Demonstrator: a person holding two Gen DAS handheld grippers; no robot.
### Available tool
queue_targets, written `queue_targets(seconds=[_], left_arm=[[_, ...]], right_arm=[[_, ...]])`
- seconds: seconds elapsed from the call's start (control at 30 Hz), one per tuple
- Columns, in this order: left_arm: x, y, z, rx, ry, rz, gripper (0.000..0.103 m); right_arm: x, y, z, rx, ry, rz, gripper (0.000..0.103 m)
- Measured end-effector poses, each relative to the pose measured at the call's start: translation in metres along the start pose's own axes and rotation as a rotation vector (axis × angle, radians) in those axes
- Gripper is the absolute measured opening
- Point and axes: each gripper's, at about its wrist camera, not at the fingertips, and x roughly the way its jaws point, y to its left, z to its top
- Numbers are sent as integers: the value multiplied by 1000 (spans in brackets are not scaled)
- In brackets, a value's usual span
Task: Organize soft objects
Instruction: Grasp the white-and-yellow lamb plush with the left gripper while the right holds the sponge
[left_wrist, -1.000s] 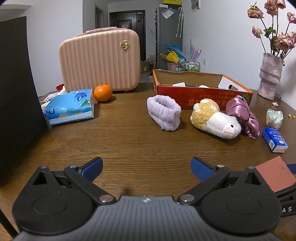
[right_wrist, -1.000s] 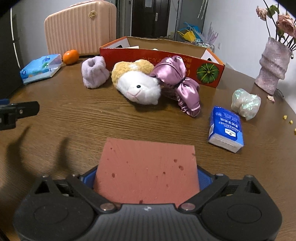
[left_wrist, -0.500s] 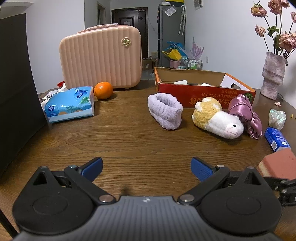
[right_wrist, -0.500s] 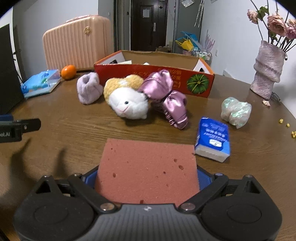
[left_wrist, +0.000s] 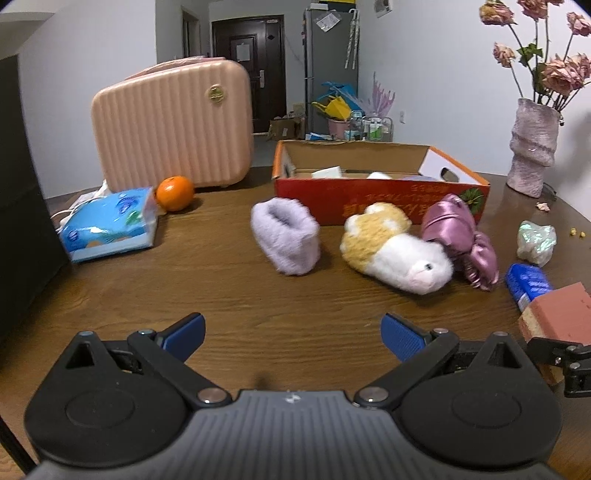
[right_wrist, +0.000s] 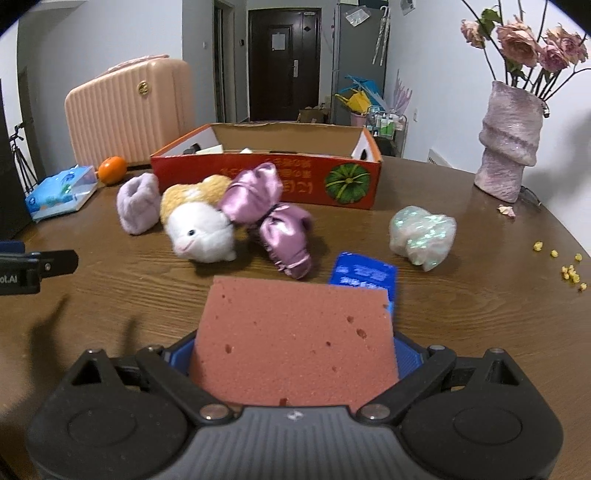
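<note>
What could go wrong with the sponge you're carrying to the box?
The sponge sticks far out of the right tongs, so it could bend and slip free. On its way to the box it might bump the plush or scrunchie lying in front. It also hides part of the blue packet.

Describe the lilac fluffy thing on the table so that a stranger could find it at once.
Start at the red cardboard box in the middle of the wooden table. Three soft things lie in a row in front of it, and the fluffy band is at the left end, beside the plush toy. It alone is pale lilac and shaped like a hollow ring; the satin bow is shiny.
</note>
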Motion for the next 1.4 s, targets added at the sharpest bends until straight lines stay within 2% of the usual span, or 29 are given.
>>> queue_targets(seconds=[0.37, 0.73, 1.07, 1.3, 1.33, 1.4], left_arm=[[18, -49, 16, 32, 16, -19, 103], [49, -74, 34, -22, 27, -1, 103], [85, -96, 44, -50, 47, 35, 103], [110, -115, 43, 3, 35, 118, 103], [112, -114, 42, 0, 35, 112, 100], [114, -112, 41, 5, 34, 95, 84]], right_arm=[[6, -41, 7, 23, -31, -15, 98], [19, -60, 27, 17, -90, -37, 98], [35, -77, 37, 73, -118, -32, 98], [38, -78, 33, 79, -129, -38, 98], [39, -77, 33, 76, -130, -40, 98], [40, -76, 32, 74, -132, -41, 98]])
